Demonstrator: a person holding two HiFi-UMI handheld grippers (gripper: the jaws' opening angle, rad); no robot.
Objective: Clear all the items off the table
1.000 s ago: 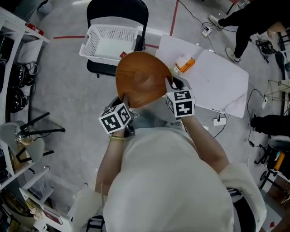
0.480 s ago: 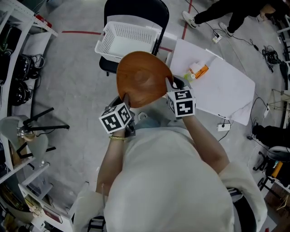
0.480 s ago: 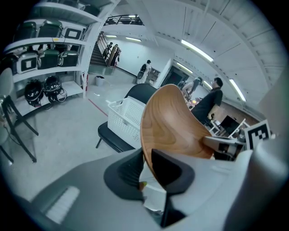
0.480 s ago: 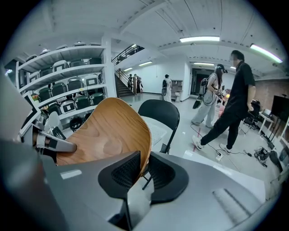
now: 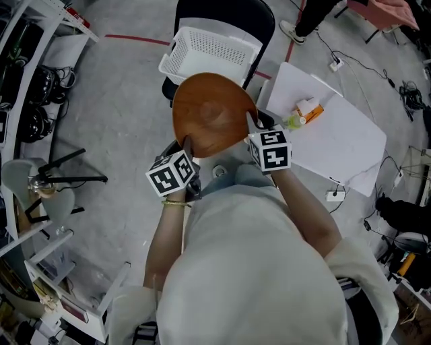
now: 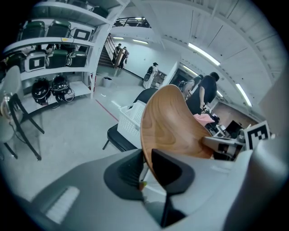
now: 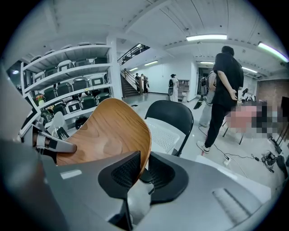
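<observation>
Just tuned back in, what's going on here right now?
A person holds a wooden tray in the air with both grippers. The left gripper is clamped on its left rim and the right gripper on its right rim. Just beyond the tray, a white basket sits on a black chair. The white table to the right has a few small items on it.

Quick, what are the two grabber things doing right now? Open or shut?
Left gripper: closed on the rim of the wooden plate.
Right gripper: closed on the other side of the wooden plate's rim.
</observation>
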